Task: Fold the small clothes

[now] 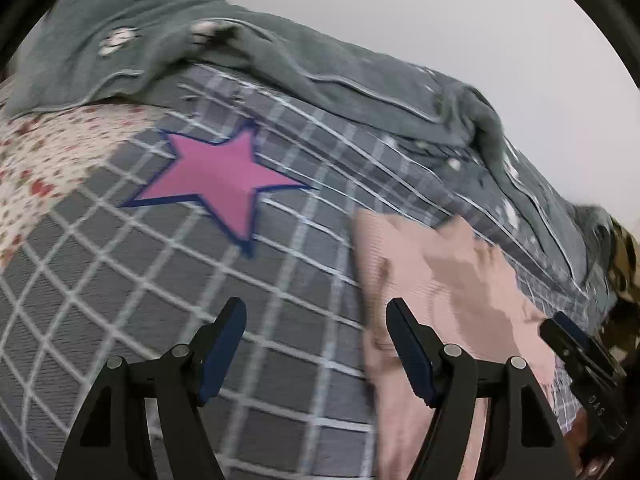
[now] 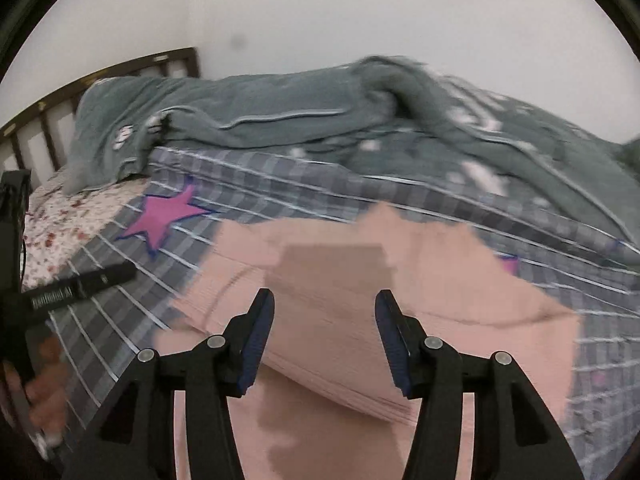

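Inspection, as I run the rig remotely. Left hand-held gripper [image 1: 316,312]: released, empty, over the checked bedspread [image 1: 120,280] just left of the garment. Right hand-held gripper [image 2: 325,304]: released, empty, directly above the pink garment [image 2: 400,320], which lies rumpled and partly doubled on the bed. My judgement: the fold is at an early stage; next I must pinch an edge or corner on each side. Views are blurred. A grey quilt [image 2: 260,128] is bunched along the far side, with a headboard [image 2: 100,76] and white wall [image 2: 360,8] behind.
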Demonstrator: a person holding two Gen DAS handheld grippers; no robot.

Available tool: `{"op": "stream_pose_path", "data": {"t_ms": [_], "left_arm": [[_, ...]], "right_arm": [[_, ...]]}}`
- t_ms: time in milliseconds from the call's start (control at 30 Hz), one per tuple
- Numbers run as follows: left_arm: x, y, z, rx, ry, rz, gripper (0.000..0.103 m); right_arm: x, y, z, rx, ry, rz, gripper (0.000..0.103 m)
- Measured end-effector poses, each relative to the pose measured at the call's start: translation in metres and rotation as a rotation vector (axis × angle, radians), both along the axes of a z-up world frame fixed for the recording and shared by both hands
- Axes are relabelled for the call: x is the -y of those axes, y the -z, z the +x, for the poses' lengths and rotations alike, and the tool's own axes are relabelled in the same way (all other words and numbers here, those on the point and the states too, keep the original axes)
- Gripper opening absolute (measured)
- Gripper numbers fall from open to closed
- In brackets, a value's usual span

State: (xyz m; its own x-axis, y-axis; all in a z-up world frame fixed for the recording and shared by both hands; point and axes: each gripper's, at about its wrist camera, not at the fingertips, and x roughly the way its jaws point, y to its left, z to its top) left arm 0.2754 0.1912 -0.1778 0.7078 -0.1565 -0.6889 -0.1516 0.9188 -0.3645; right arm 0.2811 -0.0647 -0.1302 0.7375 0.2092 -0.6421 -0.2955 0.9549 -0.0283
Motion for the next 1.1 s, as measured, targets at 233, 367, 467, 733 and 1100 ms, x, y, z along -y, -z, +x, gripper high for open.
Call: {"op": "stream_pose_path", "data": {"t_ms": [233, 367, 467, 733, 1100], "left_arm": [[0.049, 0.006, 0.02, -0.015, 0.077, 0.097, 0.07], [0.056, 0.014, 0.034, -0.046, 0.057, 0.102, 0.068], [0.056, 0.017, 0.042, -0.05, 0.034, 0.084, 0.067], [0.059, 0.024, 0.048, -0.076, 0.017, 0.093, 0.056], [0.078, 0.027, 0.05, -0.076, 0.052, 0.2, 0.05]], "right_arm": [[0.105, 0.012, -0.02, 0.009, 0.179, -0.096, 0.052], [0.154, 0.04, -0.005, -0.103, 0.274, -0.087, 0.052], [0.182, 0.054, 0.005, -0.15, 0.323, -0.025, 0.052], [0.222, 0.07, 0.018, -0.15, 0.381, 0.213, 0.015], [0.221, 0.071, 0.016, -0.126, 0.419, 0.174, 0.014]]}}
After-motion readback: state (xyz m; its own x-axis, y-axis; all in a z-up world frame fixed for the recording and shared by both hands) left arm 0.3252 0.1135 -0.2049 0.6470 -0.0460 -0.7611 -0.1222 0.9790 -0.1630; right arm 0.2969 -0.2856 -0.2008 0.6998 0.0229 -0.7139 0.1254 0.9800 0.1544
